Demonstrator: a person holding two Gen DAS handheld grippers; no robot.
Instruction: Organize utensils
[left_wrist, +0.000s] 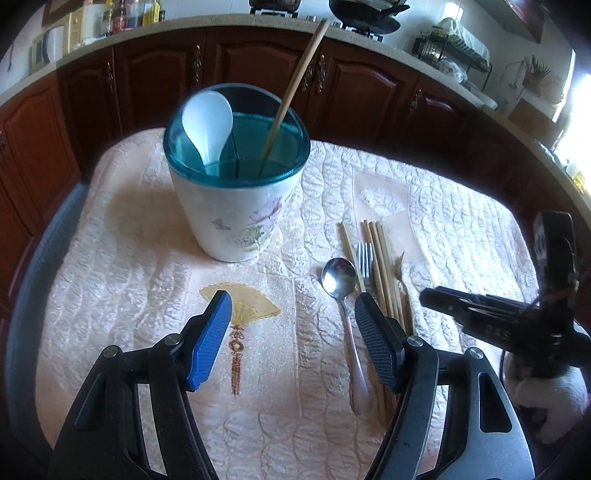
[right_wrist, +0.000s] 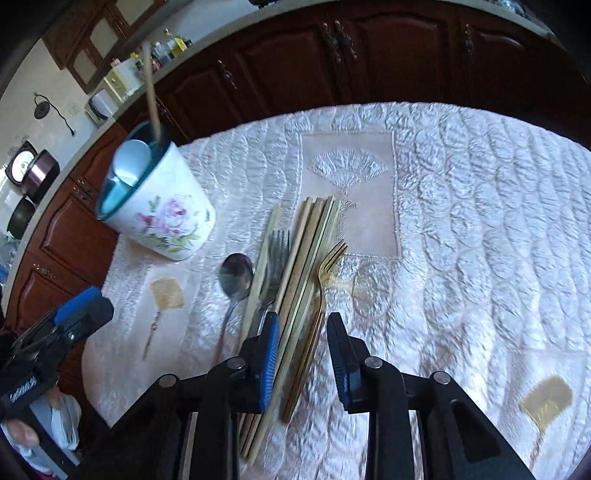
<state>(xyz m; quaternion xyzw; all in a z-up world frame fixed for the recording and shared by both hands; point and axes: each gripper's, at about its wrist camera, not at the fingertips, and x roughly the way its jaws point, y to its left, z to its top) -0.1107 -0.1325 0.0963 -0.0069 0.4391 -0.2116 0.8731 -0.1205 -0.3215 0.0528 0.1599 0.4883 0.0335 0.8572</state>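
Quilted cloth (left_wrist: 129, 295): lying spread over the surface, embroidered with fans.
Cabinets (left_wrist: 258, 62): standing behind, dark wood doors shut.
Bottles (left_wrist: 125, 14): standing on the far counter.
Dish rack (left_wrist: 454, 51): sitting at the counter's right.

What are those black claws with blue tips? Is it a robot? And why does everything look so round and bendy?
It is not a robot. A person holds two grabbing tools, one in each hand, and each tool has a little camera that bends the picture like a fishbowl. One picture looks past the left gripper, the other past the right gripper. Both are open and hold nothing. The right one hovers over some utensils lying on the quilted cloth: wooden chopsticks, a steel spoon, a steel fork and a gold fork. The flowered holder already has a white spoon and one chopstick standing in it.
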